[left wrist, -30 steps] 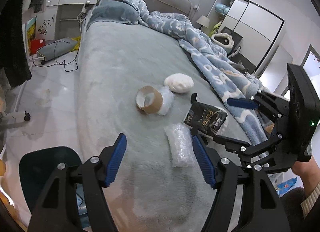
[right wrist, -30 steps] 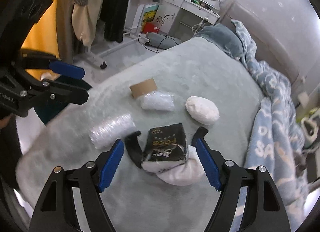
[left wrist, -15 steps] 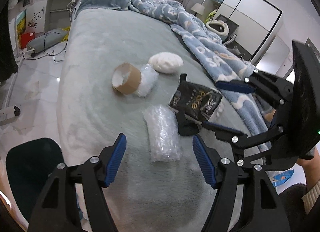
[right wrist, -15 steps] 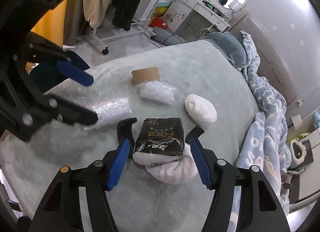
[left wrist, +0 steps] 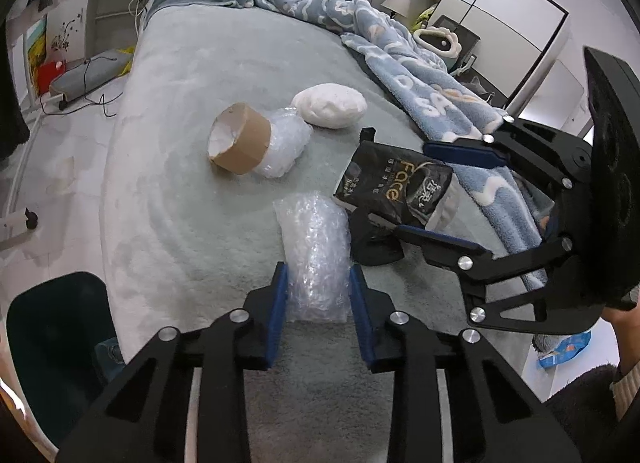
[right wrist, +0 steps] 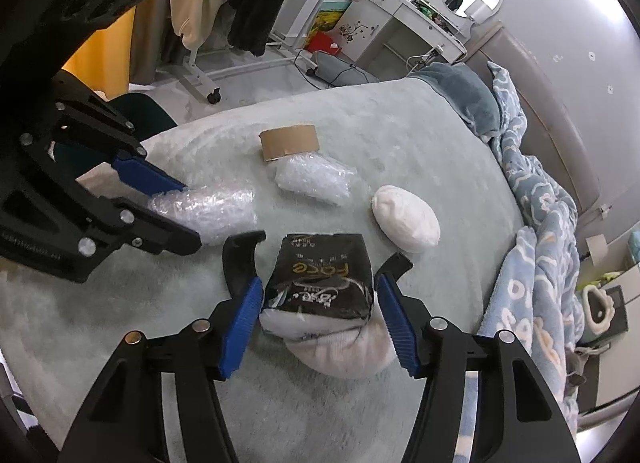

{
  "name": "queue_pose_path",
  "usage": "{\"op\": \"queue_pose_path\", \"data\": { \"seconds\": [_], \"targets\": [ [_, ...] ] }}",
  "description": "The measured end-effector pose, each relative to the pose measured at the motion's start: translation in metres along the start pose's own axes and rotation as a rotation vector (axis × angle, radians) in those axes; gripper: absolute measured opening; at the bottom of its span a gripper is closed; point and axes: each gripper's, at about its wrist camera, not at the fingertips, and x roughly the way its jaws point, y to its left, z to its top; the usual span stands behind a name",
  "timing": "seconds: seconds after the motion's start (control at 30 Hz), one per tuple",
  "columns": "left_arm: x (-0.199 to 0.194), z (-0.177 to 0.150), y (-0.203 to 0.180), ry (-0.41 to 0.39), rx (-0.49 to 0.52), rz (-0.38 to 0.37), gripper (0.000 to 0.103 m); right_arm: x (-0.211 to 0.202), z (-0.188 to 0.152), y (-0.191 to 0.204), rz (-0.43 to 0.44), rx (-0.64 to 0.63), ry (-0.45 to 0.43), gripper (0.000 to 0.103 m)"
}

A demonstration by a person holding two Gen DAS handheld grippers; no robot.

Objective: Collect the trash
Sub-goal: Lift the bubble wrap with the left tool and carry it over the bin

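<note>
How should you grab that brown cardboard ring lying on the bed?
Grip the cardboard ring across its short brown wall, coming down from above. It lies tipped on its side, open mouth facing the floor side of the bed, and bubble wrap is stuffed in from behind. So pinching the two outer sides, probably gently since thin card may squash, looks safest.

Left gripper [left wrist: 318, 295] now narrowed from wide open a second ago, blue pads pressed against both sides of the bubble-wrap bundle [left wrist: 314, 251], which earlier lay ahead of the fingertips and free. Right gripper [right wrist: 318, 313] also drawn in, from standing wide around the black tissue pack [right wrist: 320, 277] to pads touching its two flanks. Pack raised at its near end off the grey bed cover [right wrist: 420, 143], white underside showing. Both wrist views moved closer to the items, larger in frame than before.
</note>
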Motion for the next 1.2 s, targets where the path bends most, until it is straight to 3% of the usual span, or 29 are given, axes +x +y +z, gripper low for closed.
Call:
{"op": "queue_pose_path", "data": {
  "seconds": [0.33, 0.57, 0.83, 1.2],
  "targets": [
    [-0.019, 0.004, 0.002, -0.049, -0.005, -0.009, 0.032, 0.012, 0.008, -0.001, 0.001, 0.015, 0.049, 0.052],
    [-0.035, 0.006, 0.009, -0.069, -0.012, 0.010, 0.032, 0.006, 0.013, -0.023, 0.033, 0.151, 0.021, 0.052],
    [-0.057, 0.007, 0.019, -0.108, -0.014, 0.037, 0.032, 0.007, 0.017, -0.053, 0.064, 0.374, 0.024, 0.051],
    [-0.085, 0.004, 0.041, -0.146, -0.011, 0.129, 0.032, -0.011, -0.004, -0.089, 0.140, 0.808, -0.049, 0.051]
  ]
}}
